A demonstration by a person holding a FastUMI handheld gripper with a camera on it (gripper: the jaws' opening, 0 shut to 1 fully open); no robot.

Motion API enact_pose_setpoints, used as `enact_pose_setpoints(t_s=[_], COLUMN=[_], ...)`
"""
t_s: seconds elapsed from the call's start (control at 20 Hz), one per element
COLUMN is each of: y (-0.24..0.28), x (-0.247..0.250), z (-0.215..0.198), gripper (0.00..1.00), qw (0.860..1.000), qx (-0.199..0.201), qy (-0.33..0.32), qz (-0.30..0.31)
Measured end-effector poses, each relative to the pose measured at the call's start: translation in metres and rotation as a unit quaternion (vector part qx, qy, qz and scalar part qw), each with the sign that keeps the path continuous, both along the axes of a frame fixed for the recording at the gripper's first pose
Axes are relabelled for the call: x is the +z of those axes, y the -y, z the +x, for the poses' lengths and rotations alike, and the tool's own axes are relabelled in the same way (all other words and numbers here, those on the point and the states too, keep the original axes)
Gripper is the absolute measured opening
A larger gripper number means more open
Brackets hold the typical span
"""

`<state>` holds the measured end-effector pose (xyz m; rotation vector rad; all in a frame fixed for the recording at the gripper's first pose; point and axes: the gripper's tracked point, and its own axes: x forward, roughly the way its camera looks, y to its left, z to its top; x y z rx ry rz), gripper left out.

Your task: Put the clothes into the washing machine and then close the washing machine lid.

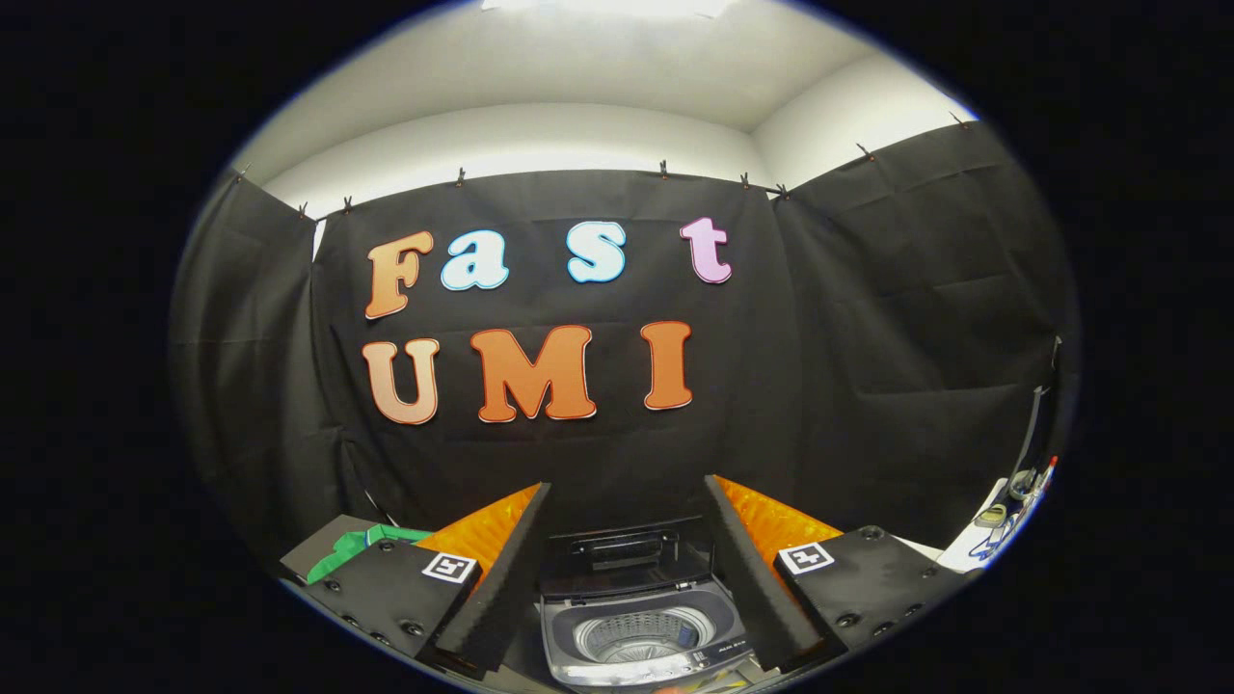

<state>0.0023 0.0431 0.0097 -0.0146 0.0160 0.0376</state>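
The gripper (627, 501) stands with its jaws spread wide and nothing between them; neither finger touches anything, and the gap between the two is open air; seen through that gap, just ahead and below, sits the small grey top-loading washing machine (638, 627), its dark hinged lid (627, 559) raised upright at the back and its perforated metal drum (636, 636) exposed; no clothing can be made out inside the drum; beyond the left finger, on a dark flat surface (323, 549), lies a bright green piece of cloth (357, 547), well apart from the machine; off past the right finger, near the booth's black cloth wall (868, 337), rests a white sheet with small tools and cables (1007, 511) on it.
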Motion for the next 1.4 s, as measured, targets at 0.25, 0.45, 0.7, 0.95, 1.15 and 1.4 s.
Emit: enact_pose_setpoints(t_s=[0.25,0.45,0.7,0.95,1.15,1.4], y=[-0.017,-0.049,-0.104,-0.175,-0.236,-0.29], x=[-0.006,-0.014,-0.034,-0.068,-0.105,-0.15], z=[0.008,0.016,0.027,0.037,0.04,0.042], gripper=[0.98,0.98,0.98,0.98,0.98,0.98], qw=[1.0,0.999,0.996,0.989,0.978,0.967], qx=[0.01,0.033,0.076,0.13,0.177,0.205], qy=[-0.009,-0.018,-0.036,-0.075,-0.112,-0.153], qz=[-0.003,-0.006,-0.01,0.0,0.008,-0.001])
